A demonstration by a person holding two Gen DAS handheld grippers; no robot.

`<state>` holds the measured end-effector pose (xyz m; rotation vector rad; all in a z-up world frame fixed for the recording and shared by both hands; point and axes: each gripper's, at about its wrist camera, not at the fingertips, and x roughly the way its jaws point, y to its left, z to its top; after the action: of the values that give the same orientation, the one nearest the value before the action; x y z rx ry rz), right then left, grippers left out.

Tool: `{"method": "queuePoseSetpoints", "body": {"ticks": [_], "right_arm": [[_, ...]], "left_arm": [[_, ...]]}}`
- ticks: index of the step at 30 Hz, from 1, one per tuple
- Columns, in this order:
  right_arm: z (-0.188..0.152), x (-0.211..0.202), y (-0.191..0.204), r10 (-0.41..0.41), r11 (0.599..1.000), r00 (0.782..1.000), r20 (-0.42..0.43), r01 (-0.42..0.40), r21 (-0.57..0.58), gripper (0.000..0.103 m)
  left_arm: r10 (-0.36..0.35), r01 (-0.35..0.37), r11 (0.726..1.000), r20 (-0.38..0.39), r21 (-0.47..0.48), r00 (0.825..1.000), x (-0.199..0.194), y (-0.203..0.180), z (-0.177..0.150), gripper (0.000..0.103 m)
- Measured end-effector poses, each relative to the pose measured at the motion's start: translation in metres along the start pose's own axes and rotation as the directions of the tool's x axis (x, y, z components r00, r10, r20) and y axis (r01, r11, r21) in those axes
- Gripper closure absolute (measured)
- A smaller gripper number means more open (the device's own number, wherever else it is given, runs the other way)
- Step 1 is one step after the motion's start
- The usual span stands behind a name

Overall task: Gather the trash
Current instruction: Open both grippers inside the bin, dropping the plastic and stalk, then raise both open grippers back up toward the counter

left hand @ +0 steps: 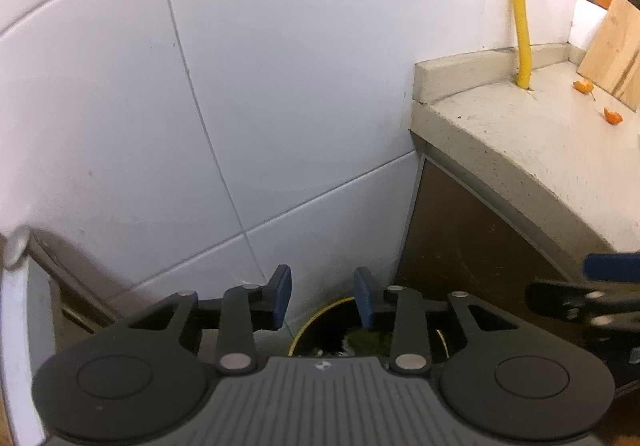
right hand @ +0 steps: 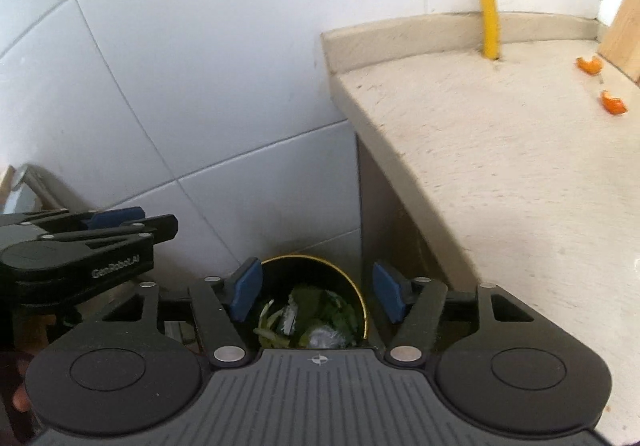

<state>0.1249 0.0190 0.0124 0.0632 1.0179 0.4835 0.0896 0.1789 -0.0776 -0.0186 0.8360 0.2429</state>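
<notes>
Right wrist view: both hand-held grippers, right and left, are hovering empty with jaws parted above the trash bin; orange peels are lying on the counter.

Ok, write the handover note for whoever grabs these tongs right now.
Left tongs: open, empty, above the trash bin.
Right tongs: open, empty, over the same bin.
Bin: on the floor beside the counter, already holding greens and wrappers.
Left to do: two orange peel pieces lie on the counter near the wooden board. Probably fetch those next.
</notes>
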Motion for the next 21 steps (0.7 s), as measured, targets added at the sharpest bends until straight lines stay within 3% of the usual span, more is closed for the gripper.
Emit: {"method": "queuePoseSetpoints", "body": {"ticks": [7, 16, 21], "right_arm": [[-0.004, -0.027, -0.017, -0.008, 1.000, 0.999, 0.044, 0.007, 0.006, 0.028], [-0.005, -0.051, -0.046, -0.006, 1.000, 0.998, 0.069, 0.006, 0.000, 0.027], [-0.001, -0.070, -0.067, -0.005, 1.000, 0.995, 0.101, 0.004, 0.012, 0.025]], "left_arm": [[0.070, -0.075, 0.994, 0.052, 0.083, 0.996, -0.004, -0.011, -0.004, 0.066], [0.077, -0.081, 0.993, 0.041, 0.088, 0.996, -0.007, -0.022, -0.002, 0.063], [0.029, -0.031, 0.998, 0.038, 0.045, 0.999, -0.014, -0.038, 0.008, 0.059]]}}
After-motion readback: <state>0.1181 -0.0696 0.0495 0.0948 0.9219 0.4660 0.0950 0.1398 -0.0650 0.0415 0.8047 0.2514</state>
